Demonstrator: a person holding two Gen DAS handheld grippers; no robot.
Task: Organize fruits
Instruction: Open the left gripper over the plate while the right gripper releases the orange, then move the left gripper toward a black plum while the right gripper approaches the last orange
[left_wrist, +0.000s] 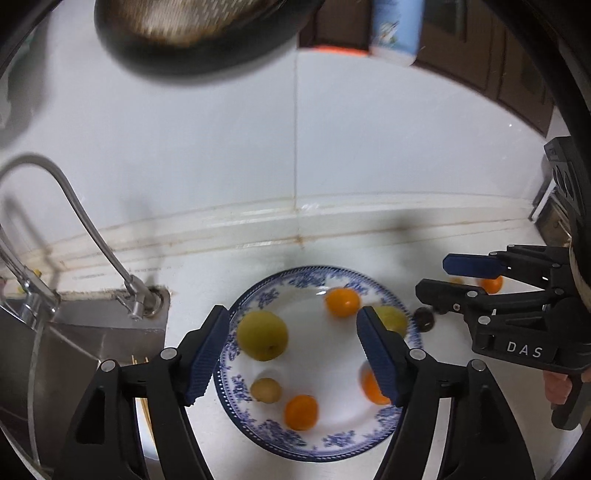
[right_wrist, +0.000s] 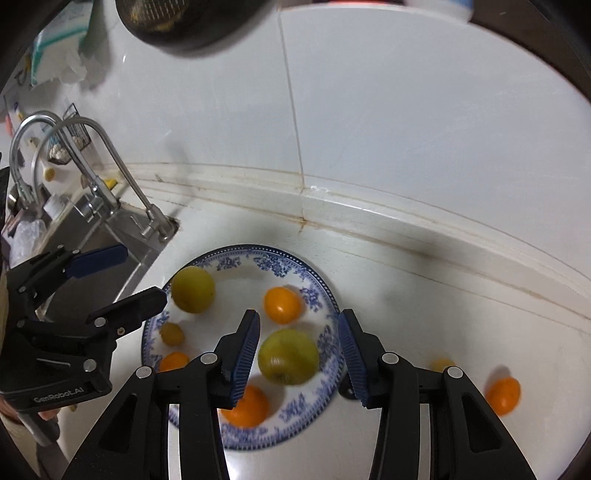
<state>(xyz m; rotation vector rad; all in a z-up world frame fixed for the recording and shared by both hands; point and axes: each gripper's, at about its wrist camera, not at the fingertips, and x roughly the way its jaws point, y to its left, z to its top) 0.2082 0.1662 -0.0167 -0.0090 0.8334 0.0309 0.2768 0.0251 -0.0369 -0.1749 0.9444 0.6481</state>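
Nearest item, both views: blue ribbed pads (left_wrist: 207, 354) of the left gripper (left_wrist: 295, 354), jaws apart, nothing between them but the plate beneath; right gripper (right_wrist: 299, 360) likewise parted and empty, hanging over a large green-yellow fruit (right_wrist: 289, 356) without touching it. Contents of the blue-and-white plate (left_wrist: 325, 448), on the white counter just beside the sink (left_wrist: 74, 343): 2 large green-yellow fruits, the second (left_wrist: 262, 340) toward the sink side; 1 small yellowish fruit (left_wrist: 266, 389); 3 oranges, the far one (left_wrist: 342, 302), the near one (left_wrist: 301, 412), and a third (right_wrist: 245, 406) partly hidden by a finger in each view. Off the plate: 1 orange (right_wrist: 503, 396) on the counter, a small yellowish item (right_wrist: 441, 364) near it, too blurred to identify, and a small dark round item (left_wrist: 424, 319) touching or just beside the plate rim. Handling, judged: fruits look light, round, smooth-skinned, likely to roll or slip; best pinched across the widest middle, gently, as skins bruise; plate is ceramic, breakable. View differences: right wrist shows the loose orange in full; left wrist shows only a sliver of it behind the right gripper, but shows the dark item plainly, which the right wrist largely hides behind its own finger.
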